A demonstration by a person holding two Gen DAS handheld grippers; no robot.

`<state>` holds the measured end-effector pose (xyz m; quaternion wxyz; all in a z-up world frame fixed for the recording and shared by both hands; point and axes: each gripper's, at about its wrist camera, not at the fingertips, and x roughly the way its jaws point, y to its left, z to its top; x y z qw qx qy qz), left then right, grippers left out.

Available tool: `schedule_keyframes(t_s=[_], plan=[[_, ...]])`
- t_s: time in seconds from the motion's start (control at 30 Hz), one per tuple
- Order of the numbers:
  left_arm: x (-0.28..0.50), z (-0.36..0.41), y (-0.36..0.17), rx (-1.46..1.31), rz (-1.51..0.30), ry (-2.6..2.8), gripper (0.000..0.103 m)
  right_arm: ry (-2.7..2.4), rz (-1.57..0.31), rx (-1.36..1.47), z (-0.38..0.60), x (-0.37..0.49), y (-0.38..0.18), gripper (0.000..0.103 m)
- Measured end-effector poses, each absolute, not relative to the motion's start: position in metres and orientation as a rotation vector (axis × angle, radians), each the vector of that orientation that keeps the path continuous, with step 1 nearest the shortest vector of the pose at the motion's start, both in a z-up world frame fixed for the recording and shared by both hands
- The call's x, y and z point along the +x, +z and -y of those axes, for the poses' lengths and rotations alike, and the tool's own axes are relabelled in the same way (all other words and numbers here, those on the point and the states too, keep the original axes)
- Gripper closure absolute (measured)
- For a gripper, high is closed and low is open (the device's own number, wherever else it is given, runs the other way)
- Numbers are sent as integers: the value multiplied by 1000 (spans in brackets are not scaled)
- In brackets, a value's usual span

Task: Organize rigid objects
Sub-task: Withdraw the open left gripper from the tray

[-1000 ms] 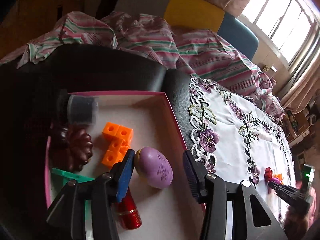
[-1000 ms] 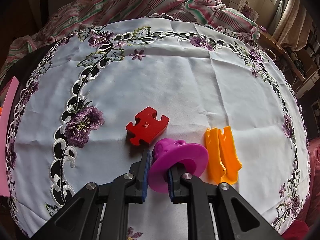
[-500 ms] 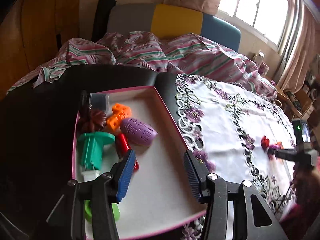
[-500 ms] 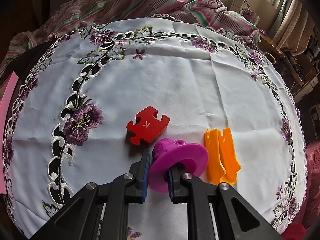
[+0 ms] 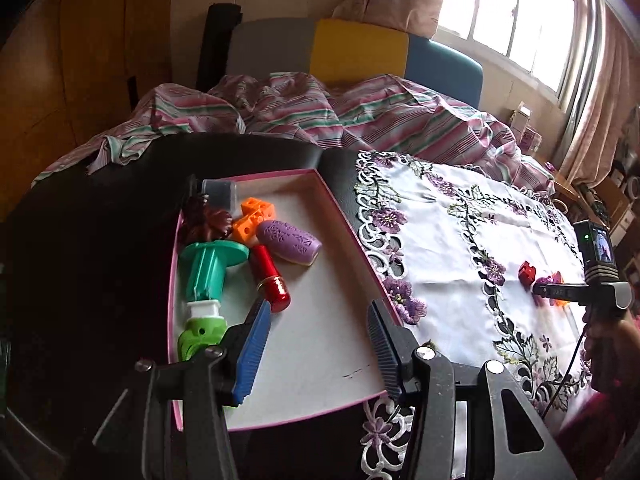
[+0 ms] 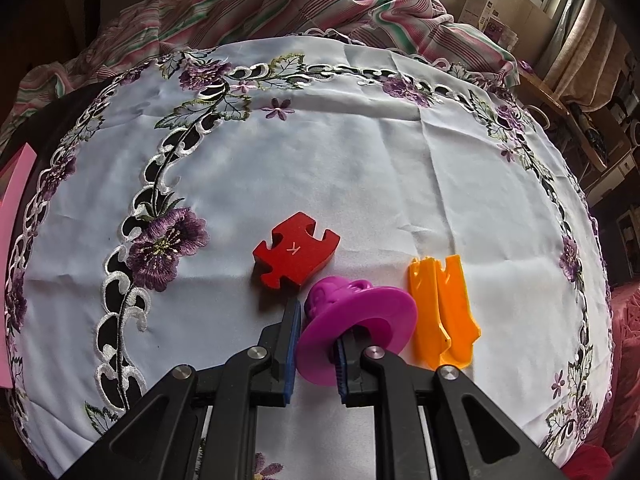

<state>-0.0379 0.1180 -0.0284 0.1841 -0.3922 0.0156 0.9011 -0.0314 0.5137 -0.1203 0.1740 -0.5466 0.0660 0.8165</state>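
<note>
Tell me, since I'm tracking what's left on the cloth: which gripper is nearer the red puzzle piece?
Right. The right gripper, shut on the magenta flanged toy, sits just beside the red puzzle piece. The left gripper hangs open over the pink tray, far across the tablecloth.

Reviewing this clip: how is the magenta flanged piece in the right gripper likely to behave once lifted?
The magenta flanged piece looks like stiff, light plastic. The right gripper pinches only its rim, so it may pivot. Set down, the round flange could roll.

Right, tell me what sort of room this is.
Most likely a bedroom at home: a rumpled striped sheet behind the table, a curtained window, and an embroidered tablecloth.
</note>
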Motion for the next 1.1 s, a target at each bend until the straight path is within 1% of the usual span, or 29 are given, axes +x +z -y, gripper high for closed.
schedule_keyframes(t_s=[0.47,0.63,0.87,1.0,1.1], plan=[[-41,-104,-37,-1163,-26,2558,52,2311,-177,-1551,-514,-31,-121,89],[-41,-99,-40,-1174,-31,2570,51,2317,-240,-1501,-522,-27,-114,89],[-40,-87,-40,-1181,-28,2596,51,2322,-249,-1471,-523,-26,-109,89],[-40,-80,-40,-1187,-22,2608,51,2365,-307,-1472,-523,-25,-106,89],[-40,-74,-40,-1184,-24,2627,51,2407,-311,-1468,-517,-26,-102,89]])
